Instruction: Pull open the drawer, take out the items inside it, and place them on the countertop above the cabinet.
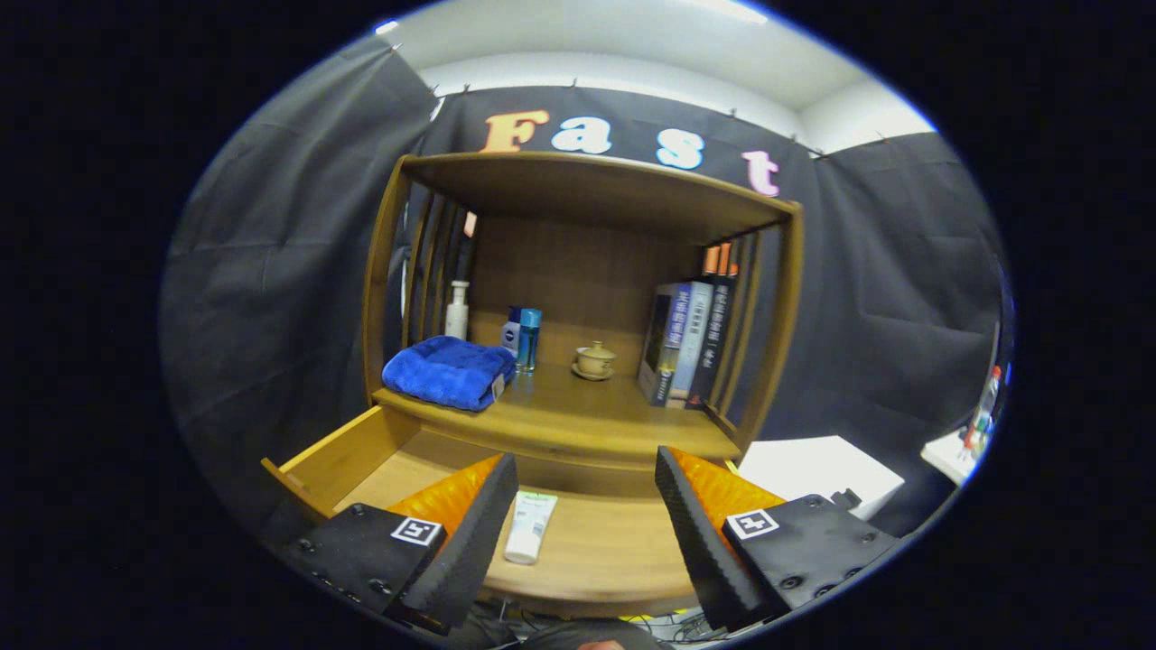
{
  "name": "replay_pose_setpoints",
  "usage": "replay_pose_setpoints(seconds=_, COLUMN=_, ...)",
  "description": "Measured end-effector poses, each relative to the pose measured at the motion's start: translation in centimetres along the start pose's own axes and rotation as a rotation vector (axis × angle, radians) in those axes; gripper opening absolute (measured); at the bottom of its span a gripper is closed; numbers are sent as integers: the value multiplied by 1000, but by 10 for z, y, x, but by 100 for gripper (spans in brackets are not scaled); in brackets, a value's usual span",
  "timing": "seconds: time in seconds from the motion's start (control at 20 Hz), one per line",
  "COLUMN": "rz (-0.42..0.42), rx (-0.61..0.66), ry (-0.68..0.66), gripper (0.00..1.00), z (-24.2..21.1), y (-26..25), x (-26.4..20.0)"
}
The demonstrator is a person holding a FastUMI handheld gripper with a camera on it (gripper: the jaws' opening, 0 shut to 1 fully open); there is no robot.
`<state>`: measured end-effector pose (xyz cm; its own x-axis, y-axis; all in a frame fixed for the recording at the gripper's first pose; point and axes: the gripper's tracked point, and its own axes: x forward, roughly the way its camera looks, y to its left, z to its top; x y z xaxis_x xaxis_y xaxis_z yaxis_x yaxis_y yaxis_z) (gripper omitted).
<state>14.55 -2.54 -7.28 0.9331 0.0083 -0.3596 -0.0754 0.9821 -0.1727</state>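
Note:
The wooden drawer point(343, 451) stands pulled out below the cabinet's countertop point(578, 411). A white tube point(530, 526) lies flat on the drawer's floor, just inside the left finger. My gripper point(585, 492) hovers above the drawer, open wide, with nothing between its fingers. A folded blue towel point(449, 370) rests on the countertop's left part.
On the countertop stand a white pump bottle point(457, 310), a blue bottle point(528, 339), a small lidded cup on a saucer point(594, 360) and several upright books point(686, 343) at the right. A shelf board point(587, 185) roofs the nook. A white box point(817, 469) sits right of the cabinet.

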Motion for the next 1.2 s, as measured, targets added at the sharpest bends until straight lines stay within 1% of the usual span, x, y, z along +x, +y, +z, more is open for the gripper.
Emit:
replay_pose_setpoints(seconds=0.05, rz=30, rx=17, ry=60, gripper=98, z=-4, y=9, x=19)
replay_pose_setpoints(seconds=0.15, rz=85, rx=37, ry=239, gripper=99, z=-34, y=26, x=55)
replay_pose_setpoints(seconds=0.2, rz=108, rx=60, ry=350, gripper=99, z=-54, y=33, x=65)
replay_pose_setpoints(seconds=0.3, rz=140, rx=146, ry=498, gripper=99, z=-87, y=50, x=81)
replay_pose_setpoints(seconds=0.4, rz=136, rx=169, ry=628, gripper=99, z=-113, y=53, x=90)
replay_pose_setpoints(seconds=0.5, rz=126, rx=156, ry=761, gripper=99, z=-144, y=53, x=88)
replay_pose_setpoints(seconds=0.6, rz=106, rx=167, ry=855, gripper=99, z=-167, y=52, x=88)
replay_pose_setpoints(seconds=0.75, rz=88, rx=156, ry=959, gripper=99, z=-194, y=50, x=91)
replay_pose_setpoints(seconds=0.95, rz=103, rx=147, ry=1038, gripper=77, z=-211, y=53, x=86)
replay_pose_setpoints(seconds=1.0, rz=95, rx=144, ry=1044, gripper=71, z=-214, y=52, x=86)
replay_pose_setpoints(seconds=1.15, rz=51, rx=92, ry=1034, gripper=71, z=-224, y=42, x=88)
replay_pose_setpoints(seconds=1.2, rz=57, rx=94, ry=1035, gripper=67, z=-231, y=45, x=87)
